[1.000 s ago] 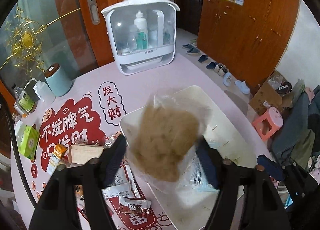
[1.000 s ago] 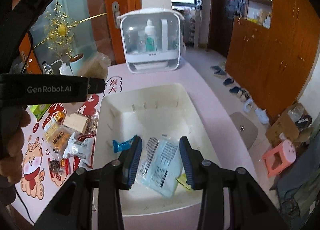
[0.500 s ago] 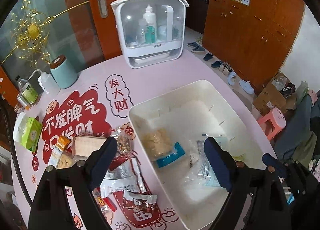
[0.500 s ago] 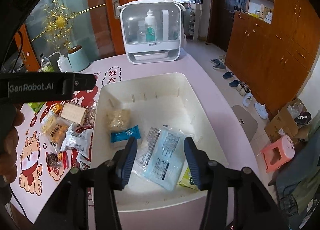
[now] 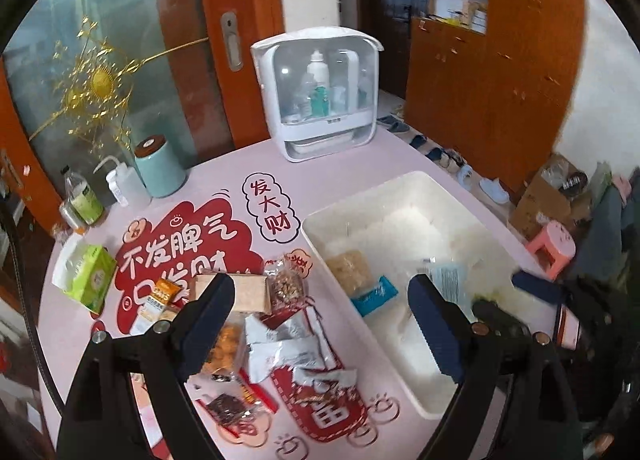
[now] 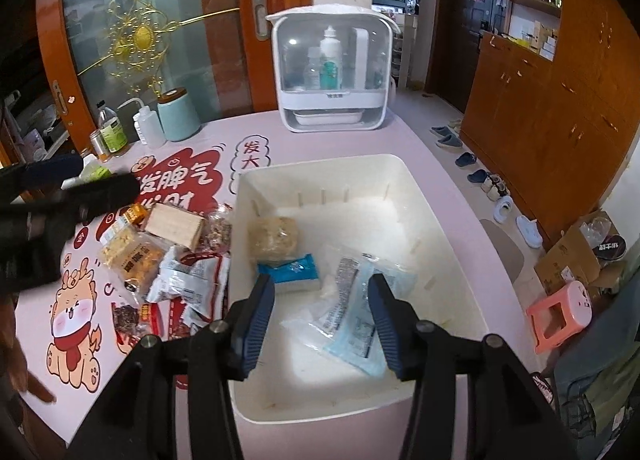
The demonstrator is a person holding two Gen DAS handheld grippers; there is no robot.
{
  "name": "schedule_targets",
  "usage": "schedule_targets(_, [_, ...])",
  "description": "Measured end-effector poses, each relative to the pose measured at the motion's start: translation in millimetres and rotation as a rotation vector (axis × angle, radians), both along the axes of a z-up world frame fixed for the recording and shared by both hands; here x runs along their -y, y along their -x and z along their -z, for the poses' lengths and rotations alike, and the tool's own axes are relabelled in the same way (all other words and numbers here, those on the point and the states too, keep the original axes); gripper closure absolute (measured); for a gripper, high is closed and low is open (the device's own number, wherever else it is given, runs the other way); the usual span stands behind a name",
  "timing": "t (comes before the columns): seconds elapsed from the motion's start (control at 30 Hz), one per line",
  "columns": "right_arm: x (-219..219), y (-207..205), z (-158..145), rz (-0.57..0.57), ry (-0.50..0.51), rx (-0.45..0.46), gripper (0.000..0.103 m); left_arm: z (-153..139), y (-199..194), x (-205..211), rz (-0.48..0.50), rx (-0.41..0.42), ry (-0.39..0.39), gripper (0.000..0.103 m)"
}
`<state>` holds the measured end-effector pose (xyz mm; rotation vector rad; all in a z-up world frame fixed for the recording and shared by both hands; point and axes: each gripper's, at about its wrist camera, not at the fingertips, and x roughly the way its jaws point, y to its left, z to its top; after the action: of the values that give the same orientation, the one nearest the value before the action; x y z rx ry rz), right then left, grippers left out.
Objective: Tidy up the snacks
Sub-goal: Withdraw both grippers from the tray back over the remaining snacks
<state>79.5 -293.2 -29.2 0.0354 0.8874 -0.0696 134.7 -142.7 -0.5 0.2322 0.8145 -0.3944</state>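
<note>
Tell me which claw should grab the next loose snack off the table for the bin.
Left, probably. The left claw hangs open and empty right over the snack pile beside the white bin. The right claw, empty with jaws apart, points into the bin, away from the pile.

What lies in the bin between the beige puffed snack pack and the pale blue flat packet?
In the right wrist view, a blue wrapped snack lies between the beige pack and the pale blue packet inside the white bin.

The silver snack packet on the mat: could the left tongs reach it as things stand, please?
Probably yes: the left tongs are open and empty above the silver snack packet, which lies on top of the pile, uncovered.
</note>
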Motion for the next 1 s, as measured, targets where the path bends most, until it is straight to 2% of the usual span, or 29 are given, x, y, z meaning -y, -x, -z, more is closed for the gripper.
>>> schedule_targets(0.17, [-23.3, 0.0, -11.0, -0.013, 0.007, 0.026, 0.054, -7.5, 11.8, -15.9, 0.016, -0.032, -0.026, 0.015])
schedule_targets(0.3, [-46.9, -0.9, -21.1, -0.031, 0.026, 0.048, 0.054, -20.4, 15.8, -35.3, 0.027, -0.053, -0.008, 0.015])
schedule_targets(0.5, [-83.8, -4.3, -32.7, -0.066, 0.063, 0.062, 0.054, -59.1, 13.9, -87.2, -0.012, 0.024, 0.009, 0.015])
schedule_targets(0.77, [-122.4, -21.1, -58.0, -0.093, 0.092, 0.102, 0.054, -108.8, -4.6, -171.2, -0.112, 0.147, -0.056, 0.014])
schedule_targets(0.9, [-140.8, -31.1, -69.8, -0.104, 0.102, 0.129, 0.054, -121.3, -10.9, -209.2, -0.153, 0.198, -0.079, 0.008])
schedule_targets(1.0, [-152.6, -40.4, -71.0, -0.128, 0.058, 0.116, 0.053, -118.5, -18.1, -230.6, -0.170, 0.200, -0.093, 0.007])
